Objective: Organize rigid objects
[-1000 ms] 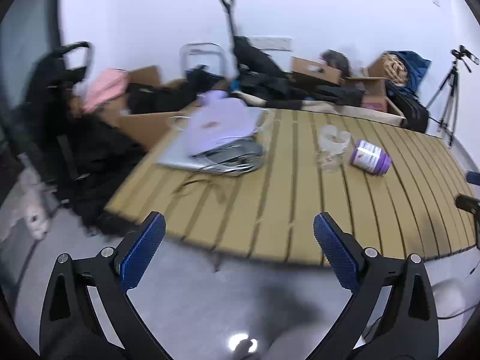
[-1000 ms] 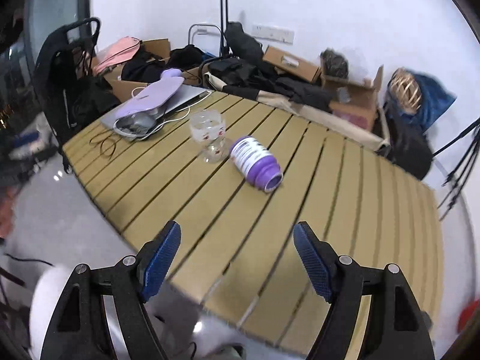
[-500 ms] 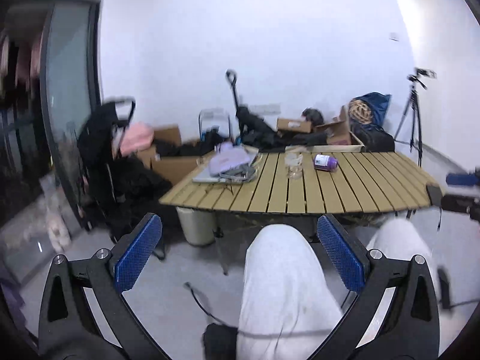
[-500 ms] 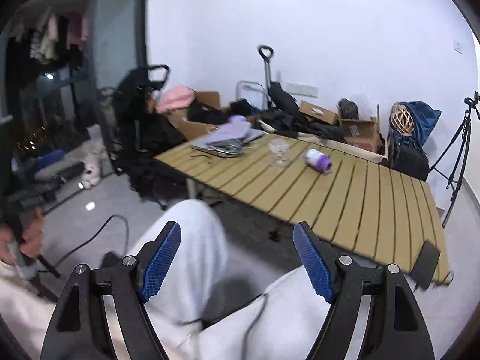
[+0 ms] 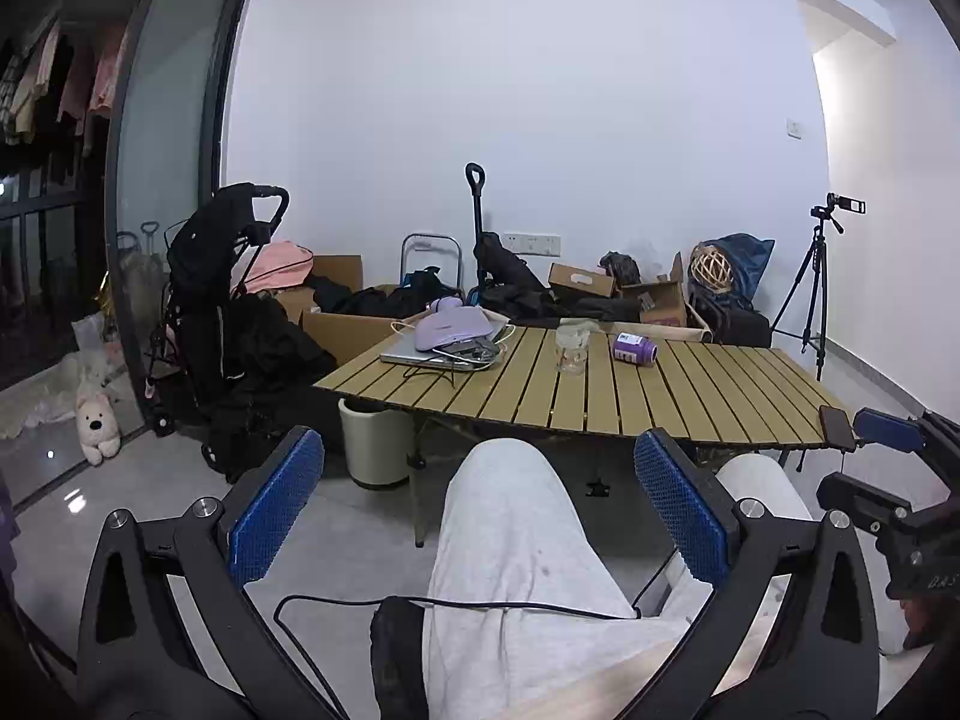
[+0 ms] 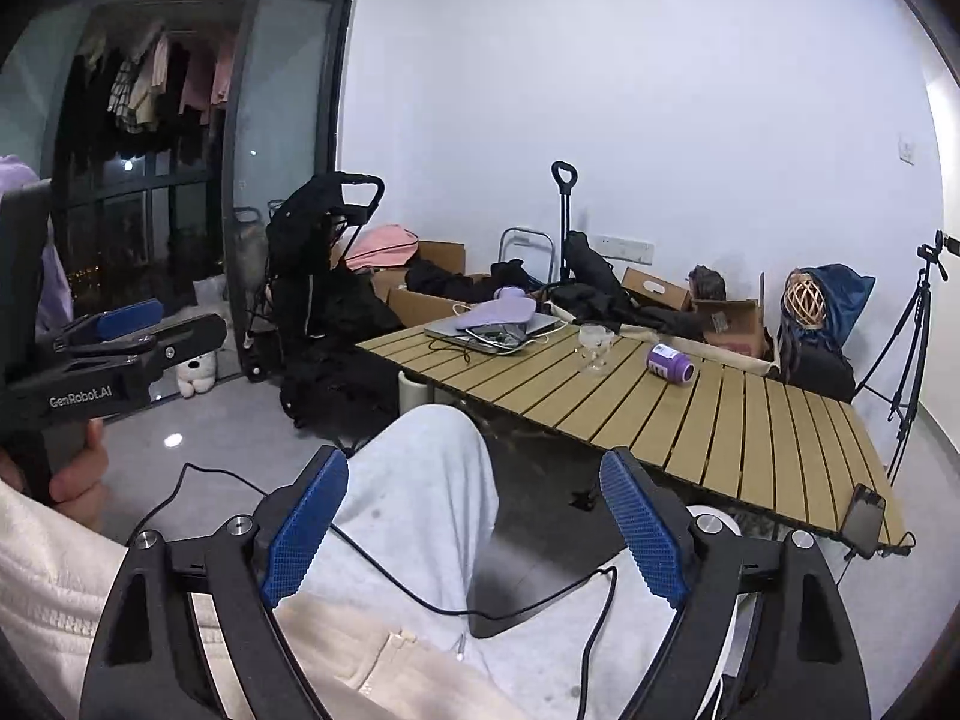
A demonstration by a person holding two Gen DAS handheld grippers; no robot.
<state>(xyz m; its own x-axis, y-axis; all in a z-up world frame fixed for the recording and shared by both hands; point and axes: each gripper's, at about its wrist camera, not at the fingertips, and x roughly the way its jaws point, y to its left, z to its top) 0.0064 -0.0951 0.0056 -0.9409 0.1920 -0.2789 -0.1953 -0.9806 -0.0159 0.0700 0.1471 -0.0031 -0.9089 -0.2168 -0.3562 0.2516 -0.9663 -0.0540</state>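
I have pulled back from the slatted wooden table (image 5: 690,387) and now sit well apart from it, my knees in view. My left gripper (image 5: 474,510) and right gripper (image 6: 471,531) both gape wide, holding nothing. The clear glass cup (image 6: 594,347) stands upright; the purple bottle (image 6: 671,363) lies on its side just beside it. Nothing looks organized yet.

Probably a home: stroller (image 5: 222,276), hanging laundry (image 6: 162,78).
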